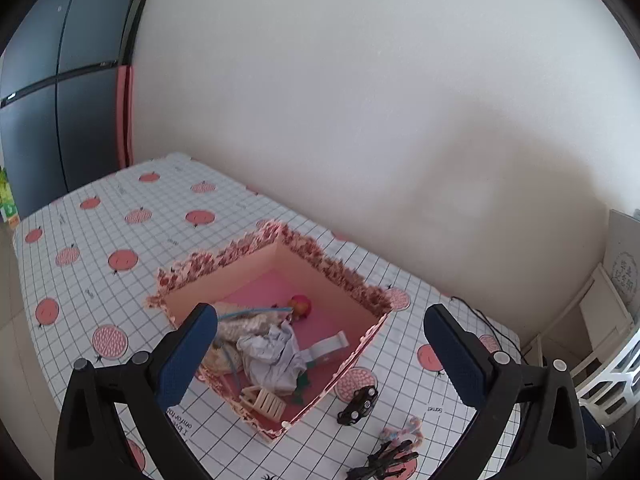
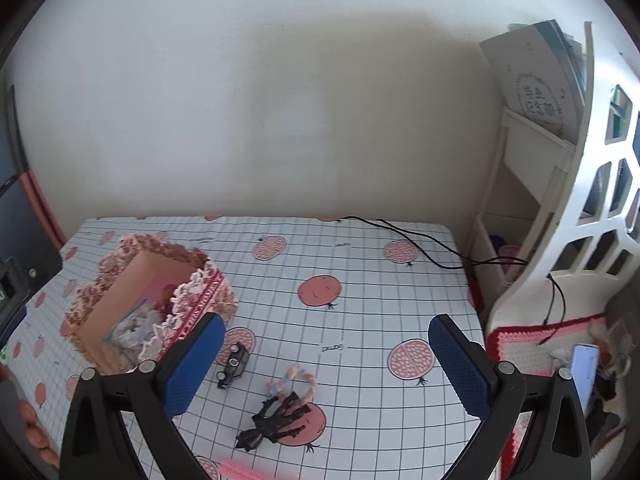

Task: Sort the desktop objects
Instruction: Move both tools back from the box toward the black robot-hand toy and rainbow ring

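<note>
Two claws are hanging over the surface (image 2: 360, 300), which is lying under a white checked cloth with pink fruit prints and is standing against a pale wall. Its left end is reaching a dark cabinet (image 1: 52, 80), and its right end is meeting a white shelf unit (image 2: 532, 168).

On the left part of the surface, close to the wall edge, a square box (image 1: 224, 258) with a flowery, frilled rim and a pink inside is sitting. It is holding a crumpled pale cloth (image 1: 272, 356), a knitted piece with a thin blue cord, a small red and yellow ball (image 1: 300, 306), a flat white strip and a beige hair clip (image 1: 266, 402).

The left claw (image 1: 320, 356) is standing wide open with nothing between its blue pads, and it is hovering above the front corner of the box. The right claw (image 2: 324, 368) is also standing wide open and is carrying nothing, above the front middle of the surface.

A thin black cable (image 2: 404, 240) is running along the wall edge toward the right end.

Three loose things are lying outside the box, near the front edge. A black figure (image 2: 276, 420) is lying on a pink print, and a pastel braided hair tie (image 2: 300, 380) is touching its upper end. A small black toy car (image 2: 232, 365) is standing just beside the box's right side, apart from those two. A pink comb (image 2: 240, 470) is showing only partly at the front edge.
</note>
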Demonstrator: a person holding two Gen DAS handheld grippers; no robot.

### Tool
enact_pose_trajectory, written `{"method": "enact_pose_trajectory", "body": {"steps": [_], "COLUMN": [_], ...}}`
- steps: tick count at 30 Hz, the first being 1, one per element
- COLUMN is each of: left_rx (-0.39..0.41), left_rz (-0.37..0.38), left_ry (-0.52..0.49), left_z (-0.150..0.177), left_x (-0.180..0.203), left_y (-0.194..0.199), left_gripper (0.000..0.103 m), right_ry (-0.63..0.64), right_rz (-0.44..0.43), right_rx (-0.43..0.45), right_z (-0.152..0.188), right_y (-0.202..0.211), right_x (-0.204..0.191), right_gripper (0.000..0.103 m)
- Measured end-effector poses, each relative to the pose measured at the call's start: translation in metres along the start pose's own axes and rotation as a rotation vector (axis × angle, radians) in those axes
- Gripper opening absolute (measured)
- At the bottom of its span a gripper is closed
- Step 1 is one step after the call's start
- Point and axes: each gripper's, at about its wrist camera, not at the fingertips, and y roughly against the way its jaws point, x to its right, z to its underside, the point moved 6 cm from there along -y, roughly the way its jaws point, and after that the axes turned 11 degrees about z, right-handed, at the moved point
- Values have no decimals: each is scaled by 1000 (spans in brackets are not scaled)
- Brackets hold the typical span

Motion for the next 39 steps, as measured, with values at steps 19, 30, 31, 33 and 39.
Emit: {"method": "enact_pose_trajectory", "body": {"steps": [19,30,31,33,39], "left_rx": [-147,-255,-271,-315,-435], "left_rz": [155,203,205,207,191], "left_ry": [-63,-39,-43,-55,-71], "left_z": [33,59,62,73,105], "left_x": [42,47,48,50,52], "left_y": [-29,-58,-61,-70,-93], "left_gripper": [103,103,103,103,103], "right_ry": [-122,-109,-118,-142,-144], "right_rz": [-47,-27,-28,-39,-3], "right_rx": [-4,-59,-47,-47,-164], "right_z": [7,27,27,30,50], "right_y": [-8,-32,-33,-36,-61], "right_x": [34,43,46,49,51], "right_gripper": [103,103,103,103,103]}}
